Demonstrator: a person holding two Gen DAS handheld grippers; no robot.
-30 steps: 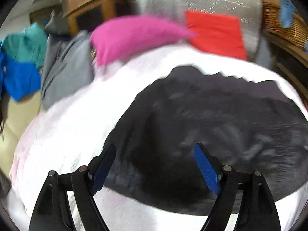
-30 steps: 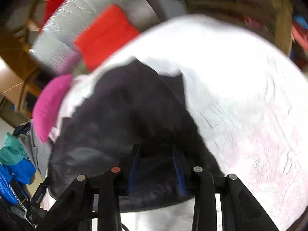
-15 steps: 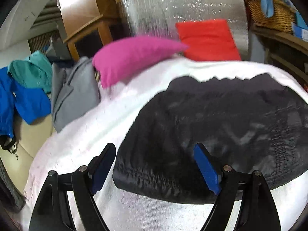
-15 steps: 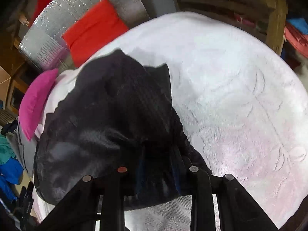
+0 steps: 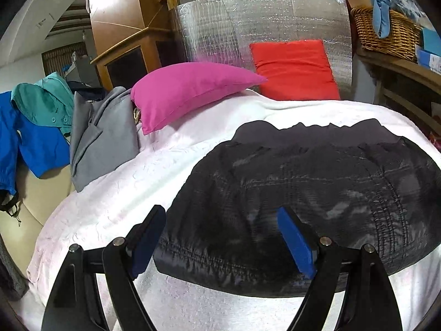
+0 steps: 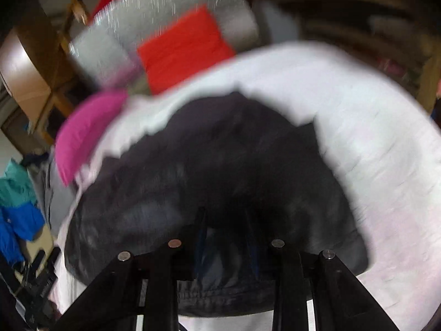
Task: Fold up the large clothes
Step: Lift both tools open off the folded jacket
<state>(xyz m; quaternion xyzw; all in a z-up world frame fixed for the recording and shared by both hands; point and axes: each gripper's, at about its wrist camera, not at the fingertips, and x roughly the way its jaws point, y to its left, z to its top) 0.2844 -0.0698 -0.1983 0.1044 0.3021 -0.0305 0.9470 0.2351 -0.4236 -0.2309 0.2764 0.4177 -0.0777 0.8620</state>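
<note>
A black quilted garment [image 5: 317, 193] lies folded on the white blanket [image 5: 115, 207] of a bed. My left gripper [image 5: 223, 237] is open and empty, hovering over the garment's near left corner. In the blurred right wrist view the same garment [image 6: 220, 171] fills the middle. My right gripper [image 6: 228, 237] has its fingers close together with dark fabric between them, at the garment's near edge.
A pink pillow [image 5: 190, 91] and a red cushion [image 5: 295, 69] lie at the head of the bed against a silver panel [image 5: 261, 24]. Grey, teal and blue clothes [image 5: 99, 135] hang at the left. A wicker basket [image 5: 386, 30] stands on a shelf at the right.
The left gripper has pulled back and steadied, still open. The right gripper has kept hold of the fabric and is swinging, so its view has blurred.
</note>
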